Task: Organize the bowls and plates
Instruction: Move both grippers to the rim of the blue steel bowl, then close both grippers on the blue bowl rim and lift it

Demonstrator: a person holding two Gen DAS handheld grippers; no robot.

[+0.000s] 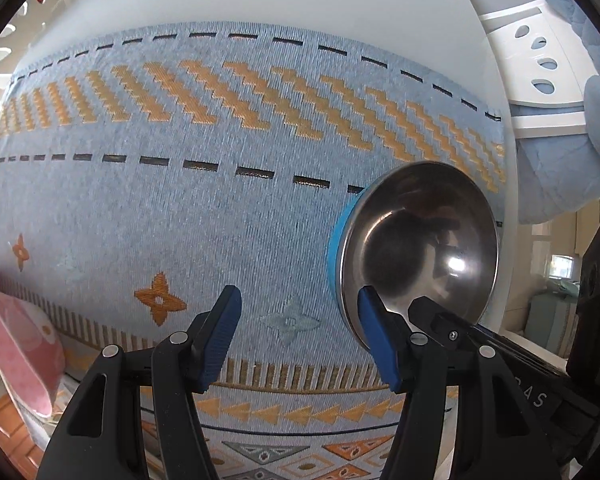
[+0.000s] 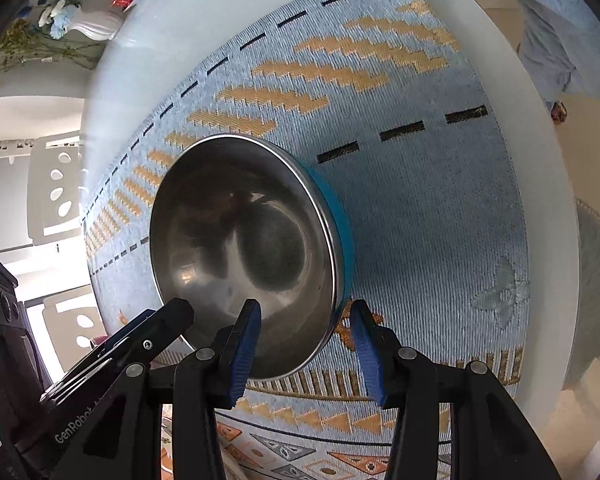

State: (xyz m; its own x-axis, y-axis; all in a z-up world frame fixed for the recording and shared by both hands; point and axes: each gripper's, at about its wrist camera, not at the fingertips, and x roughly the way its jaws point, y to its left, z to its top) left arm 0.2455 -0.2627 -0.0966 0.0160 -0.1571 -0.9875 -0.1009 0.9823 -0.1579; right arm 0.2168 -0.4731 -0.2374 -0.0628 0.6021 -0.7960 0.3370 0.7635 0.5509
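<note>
A round white counter (image 2: 148, 40) is covered over most of its top by a blue woven mat (image 1: 180, 208) with orange zigzags and black dashes; white chairs with oval cut-outs are seen beyond its rim.

In the right wrist view, the right hand-held gripper (image 2: 306, 354) is seen with its jaws spread wide. The near rim of a steel bowl (image 2: 240, 248) with a blue outer wall is straddled by them: one blue pad lies over the inside of the bowl, the other outside the rim above the mat. Whether either pad touches the bowl cannot be told, and nothing is clamped. The tip of the left hand-held gripper (image 1: 300, 336) is seen at the bowl's left edge, just beside the rim.

In the left wrist view, the left hand-held gripper is likewise held wide open and empty. The steel bowl lies to its right, with the right pad at the bowl's near rim; the right gripper's black finger is seen reaching in over the rim there. A pink bowl (image 1: 16, 348) is seen at the near left edge, well apart from the steel bowl.

Between the two bowls and farther on, a broad stretch of bare mat is left. The steel bowl stands near the mat's right edge, with a band of white counter beyond it.
</note>
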